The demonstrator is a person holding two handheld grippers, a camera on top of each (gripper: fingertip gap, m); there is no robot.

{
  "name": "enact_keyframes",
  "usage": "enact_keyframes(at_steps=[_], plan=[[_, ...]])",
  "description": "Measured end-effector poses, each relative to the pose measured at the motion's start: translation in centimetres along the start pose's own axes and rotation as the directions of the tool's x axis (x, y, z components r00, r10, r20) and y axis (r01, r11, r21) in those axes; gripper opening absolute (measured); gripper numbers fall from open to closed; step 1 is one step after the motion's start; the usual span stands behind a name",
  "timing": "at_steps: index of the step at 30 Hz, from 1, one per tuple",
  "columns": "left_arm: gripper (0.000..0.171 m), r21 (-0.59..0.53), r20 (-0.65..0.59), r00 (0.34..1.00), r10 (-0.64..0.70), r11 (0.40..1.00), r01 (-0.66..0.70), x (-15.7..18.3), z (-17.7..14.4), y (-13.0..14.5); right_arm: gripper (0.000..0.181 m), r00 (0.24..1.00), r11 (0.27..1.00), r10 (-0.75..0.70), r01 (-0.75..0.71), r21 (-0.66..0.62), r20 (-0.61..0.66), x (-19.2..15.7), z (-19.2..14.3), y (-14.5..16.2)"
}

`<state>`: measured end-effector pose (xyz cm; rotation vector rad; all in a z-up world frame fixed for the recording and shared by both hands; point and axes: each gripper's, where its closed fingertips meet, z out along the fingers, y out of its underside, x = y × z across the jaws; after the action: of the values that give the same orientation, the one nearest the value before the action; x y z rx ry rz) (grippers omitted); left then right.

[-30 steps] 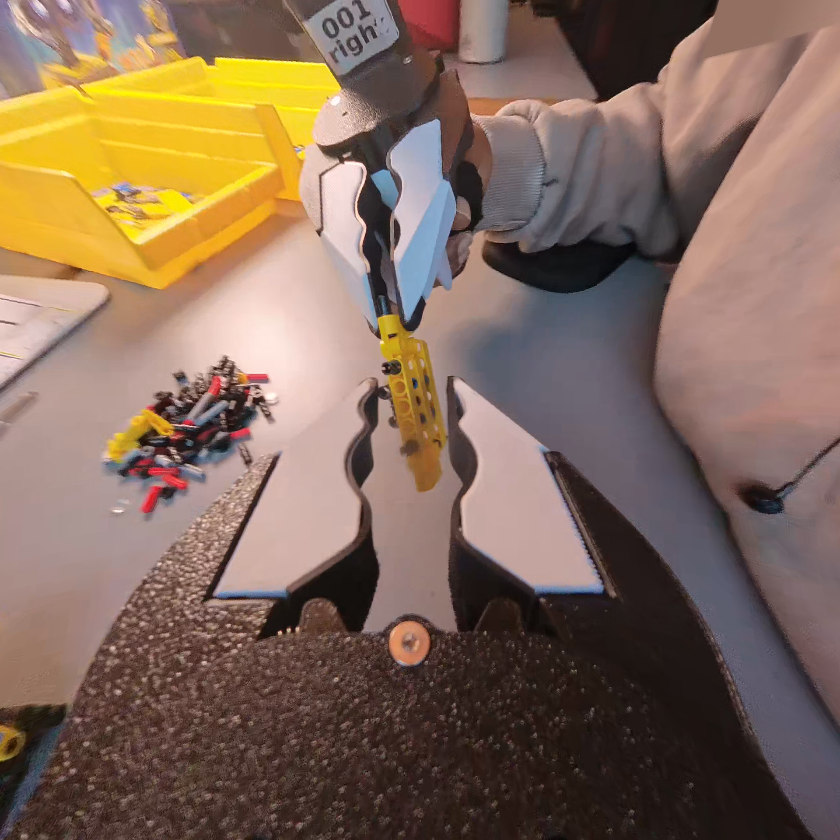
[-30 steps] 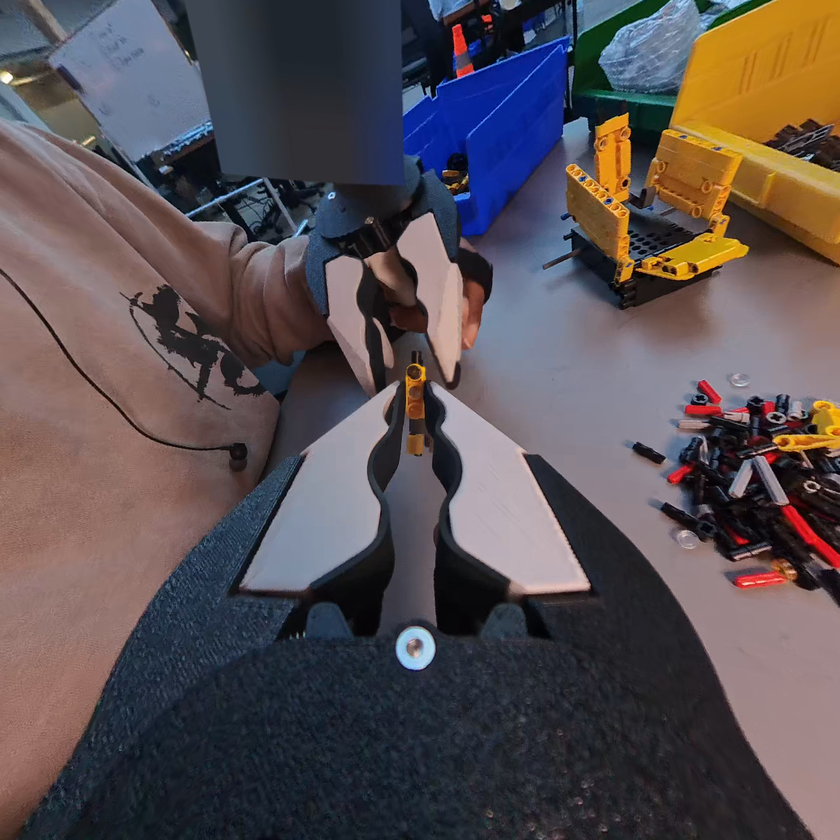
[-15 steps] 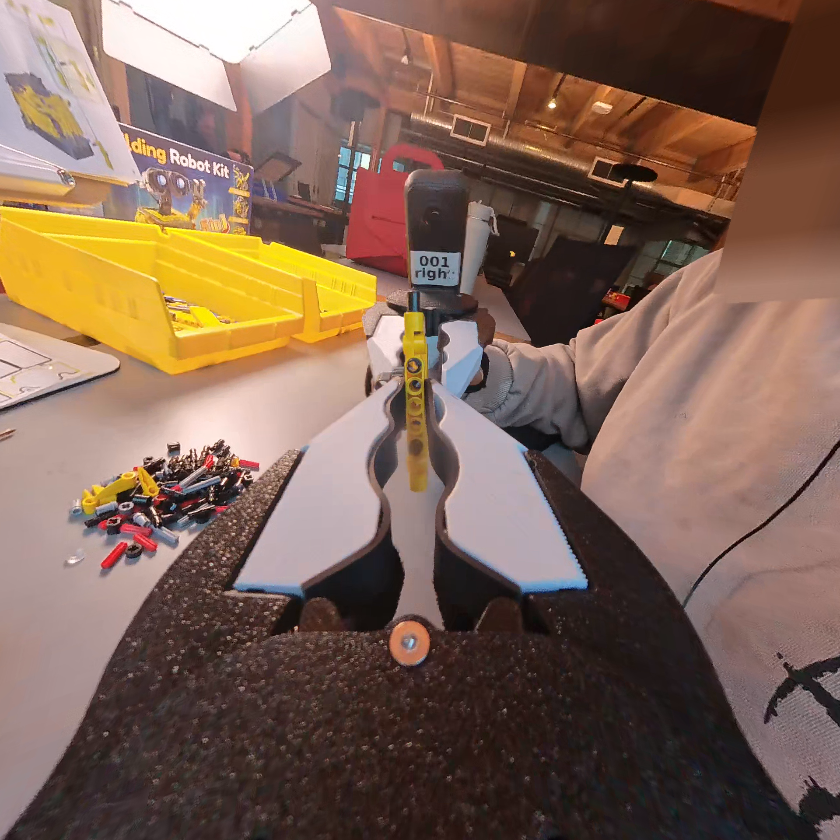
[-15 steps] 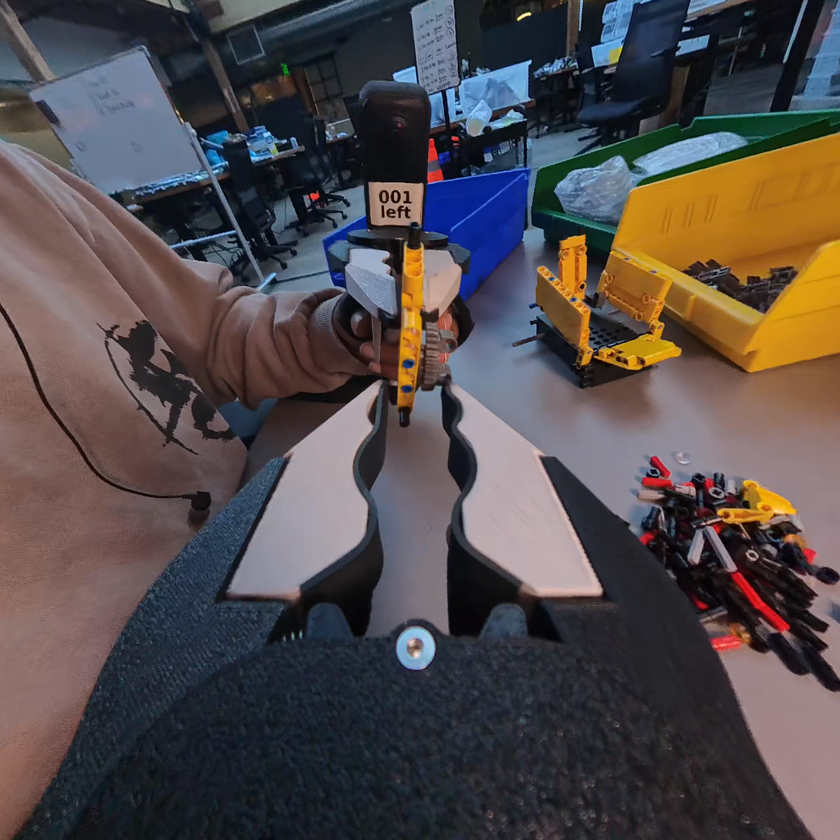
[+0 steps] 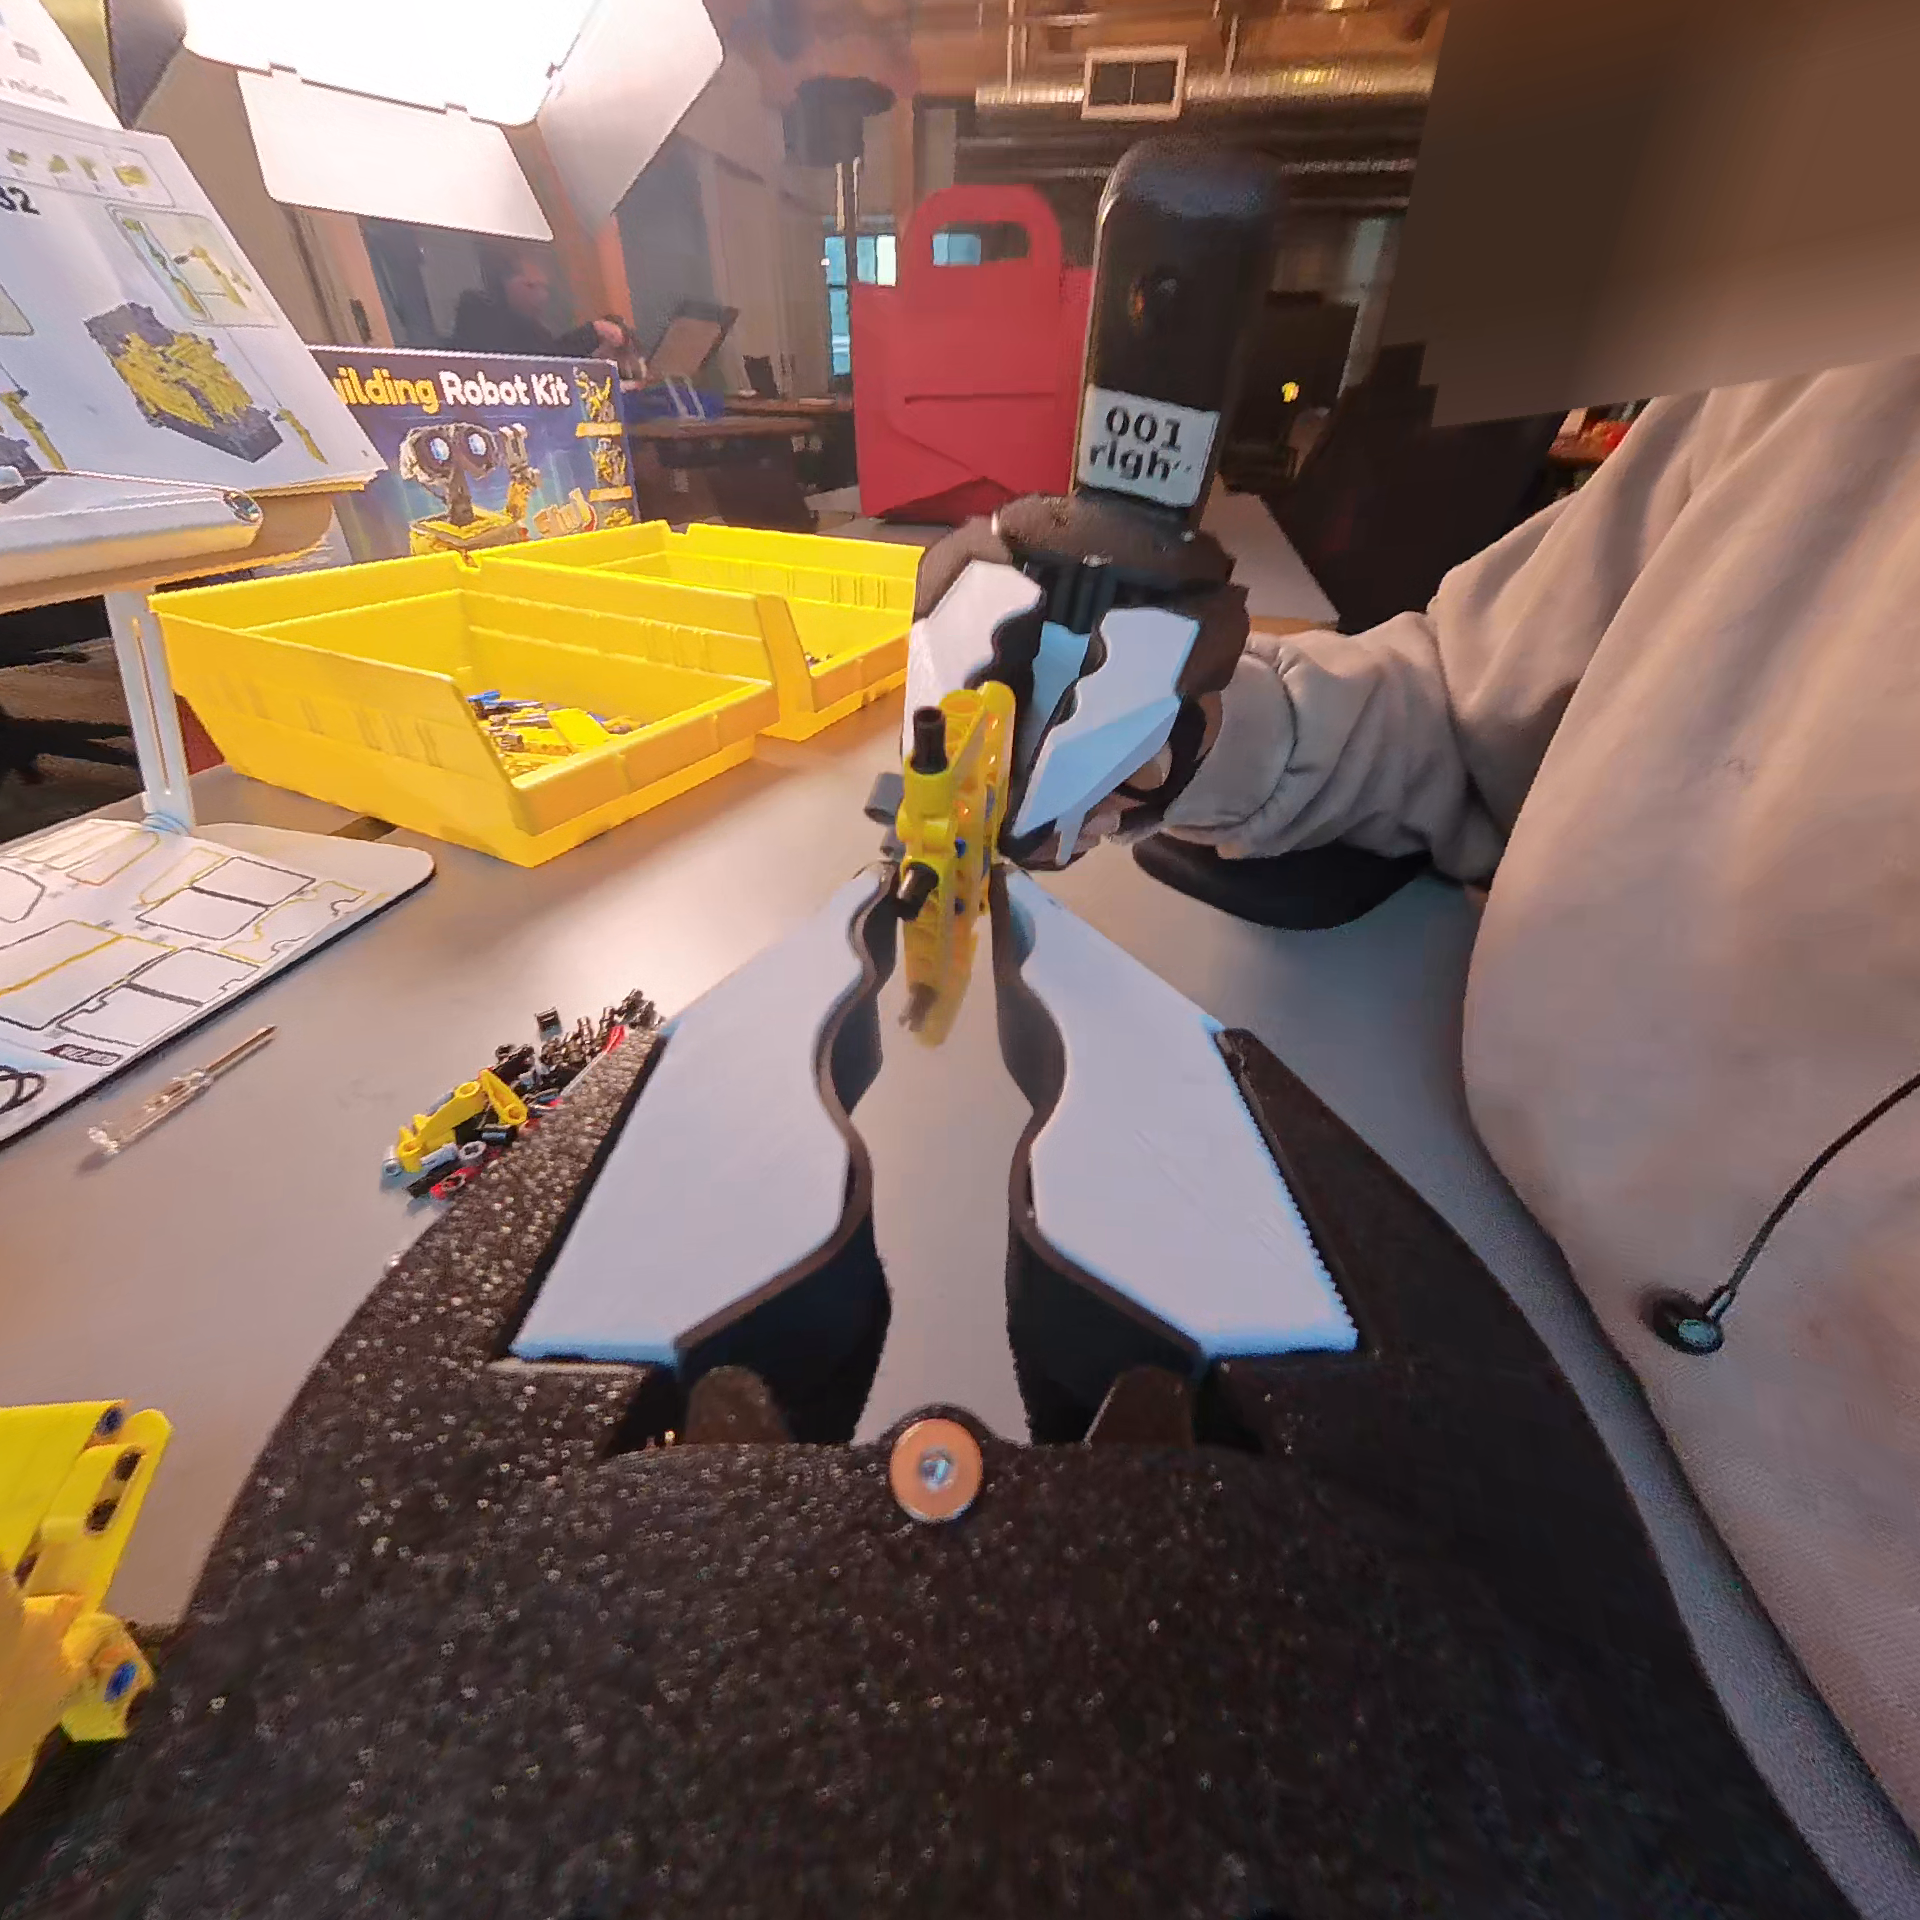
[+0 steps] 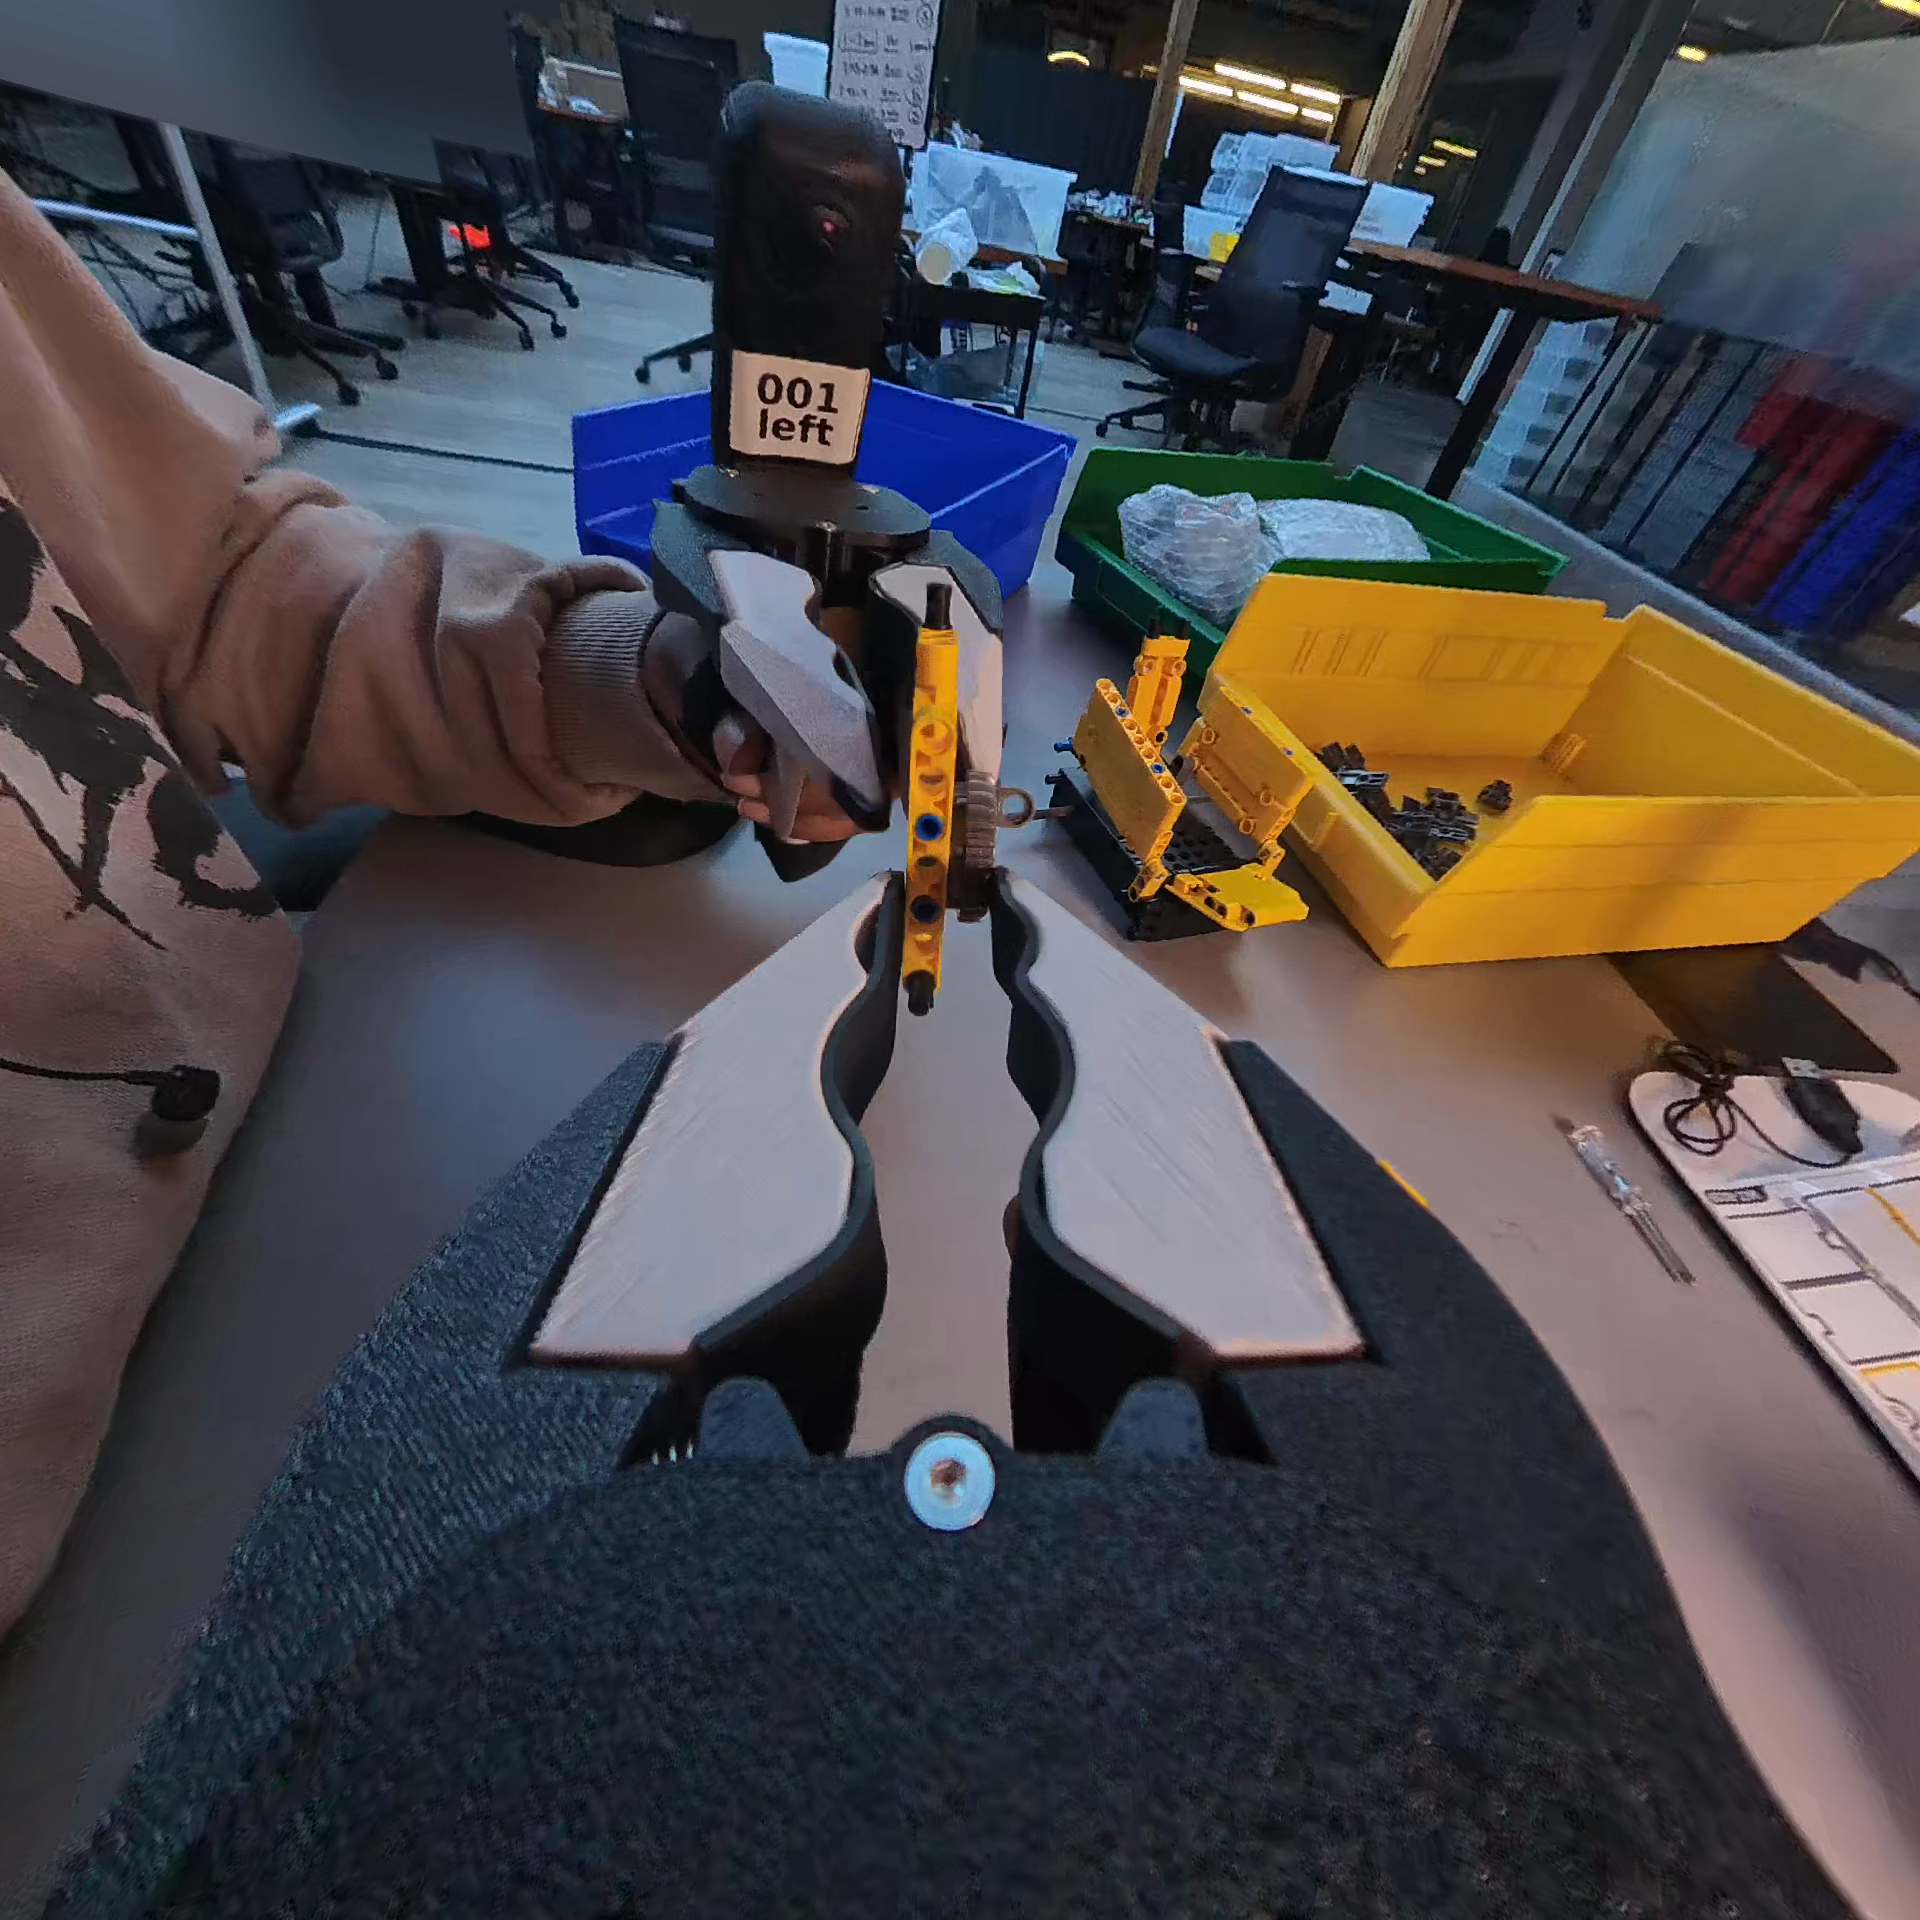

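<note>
two grippers meet over a grey table, a yellow beam assembly between them.

left gripper grasps its lower end; right gripper looks released, contact hard to judge; its grey gear half hidden.

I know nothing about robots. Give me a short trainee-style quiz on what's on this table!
1. True or false: the yellow beam lies flat on the table.
2. Which bin holds the clear plastic bags? A blue, B green, C red.
3. Fill in: the half-built model sits beside a ___ bin of dark pieces.

Key:
1. False. It is held up off the table at the left gripper tips.
2. B, the green bin.
3. Yellow, the yellow bin.
</note>
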<state>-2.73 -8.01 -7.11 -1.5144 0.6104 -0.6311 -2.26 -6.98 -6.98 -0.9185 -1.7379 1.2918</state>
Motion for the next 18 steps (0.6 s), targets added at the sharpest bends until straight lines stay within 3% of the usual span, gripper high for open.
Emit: enact_keyframes(at_steps=[4,9,14,16,18], plan=[[0.011,0.015,-0.008,1.0,-0.007,1.0,0.007,0.2,0.1,-0.2,0.015,0.999,0.999,-0.046,0.046,0.015,-0.006,-0.4,-0.4,-0.6],[0.006,0.037,-0.104,0.946,-0.308,0.949,0.313,-0.3,0.1,-0.2,0.019,0.992,0.992,-0.113,0.116,0.051,-0.057,0.3,-0.9,-1.0],[0.007,-0.029,-0.189,0.77,-0.609,0.787,0.616,-0.7,0.4,1.2,0.058,0.894,0.897,-0.441,0.438,-0.057,-0.076,-0.4,-1.2,0.0],[0.007,-0.072,-0.228,0.688,-0.689,0.716,0.694,-0.3,0.6,1.8,0.08,0.856,0.85,-0.515,0.506,-0.146,-0.036,-0.5,-0.9,1.6],[0.006,-0.114,-0.235,0.65,-0.723,0.685,0.72,0.2,0.8,2.3,0.09,0.838,0.819,-0.546,0.536,-0.204,0.009,-0.7,-0.5,3.1]])
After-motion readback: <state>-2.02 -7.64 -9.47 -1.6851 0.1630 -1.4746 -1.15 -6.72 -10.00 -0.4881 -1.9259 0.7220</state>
